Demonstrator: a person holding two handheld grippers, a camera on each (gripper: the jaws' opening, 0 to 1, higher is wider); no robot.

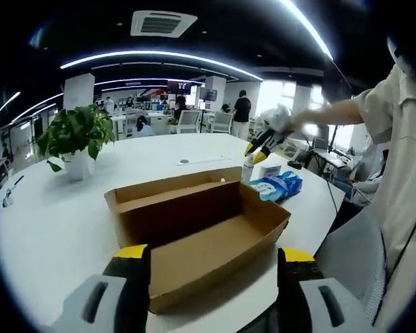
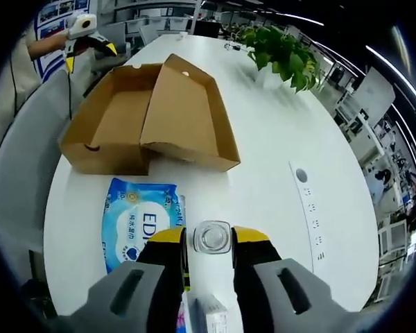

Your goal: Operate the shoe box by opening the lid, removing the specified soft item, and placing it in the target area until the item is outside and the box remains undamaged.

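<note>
The brown cardboard shoe box (image 1: 215, 236) lies open and empty in front of me, its lid (image 1: 173, 186) folded back. My left gripper (image 1: 213, 258) is open, its jaws set wide at the box's near edge. A blue wet-wipes pack (image 1: 279, 186) lies on the table beside the box (image 2: 111, 118), and shows flat under my right jaws as the wipes pack (image 2: 140, 222). The right gripper (image 2: 209, 237) points down with a narrow gap; a clear bottle top (image 2: 212, 236) shows through it, and I see no contact. In the left gripper view, a hand holds this gripper (image 1: 258, 152) just above the bottle (image 1: 248, 171).
A potted plant (image 1: 76, 135) stands at the far left of the round white table (image 1: 48, 222). A socket strip (image 2: 310, 208) is set in the tabletop. A small white carton (image 2: 211, 312) sits below the right jaws. Office chairs and people are behind the table.
</note>
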